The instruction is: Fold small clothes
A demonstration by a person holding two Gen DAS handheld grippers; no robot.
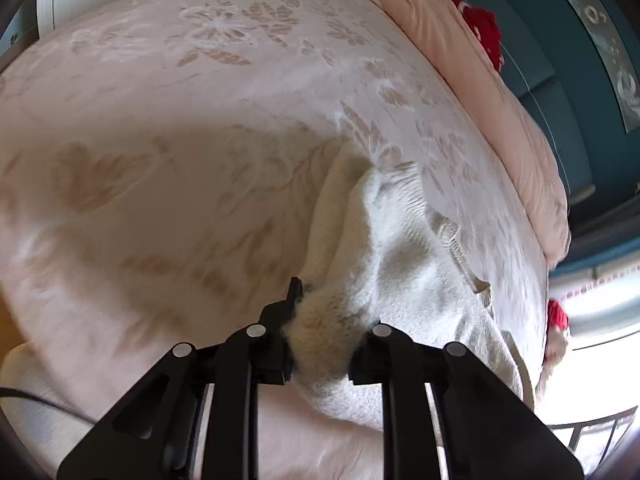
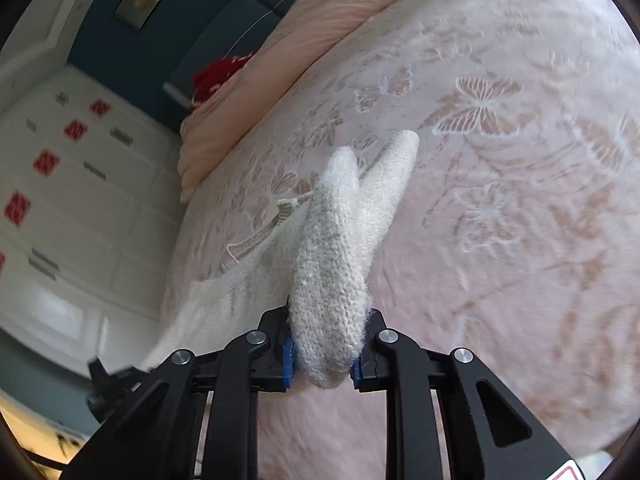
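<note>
A small cream knitted sweater (image 1: 404, 256) lies partly lifted on a pink floral bedspread (image 1: 168, 128). My left gripper (image 1: 324, 344) is shut on a bunched edge of the sweater, which trails away to the right. In the right wrist view my right gripper (image 2: 326, 344) is shut on another thick fold of the same sweater (image 2: 336, 248), with a sleeve (image 2: 396, 168) sticking up beyond it. The left gripper (image 2: 100, 376) shows dimly at the lower left there, at the sweater's other end.
A peach folded duvet (image 1: 480, 92) runs along the far edge of the bed, with a red item (image 1: 484, 32) behind it against a teal headboard (image 1: 560, 64). White wardrobe doors (image 2: 80, 200) with red stickers stand beside the bed. A bright window (image 1: 600, 320) is at right.
</note>
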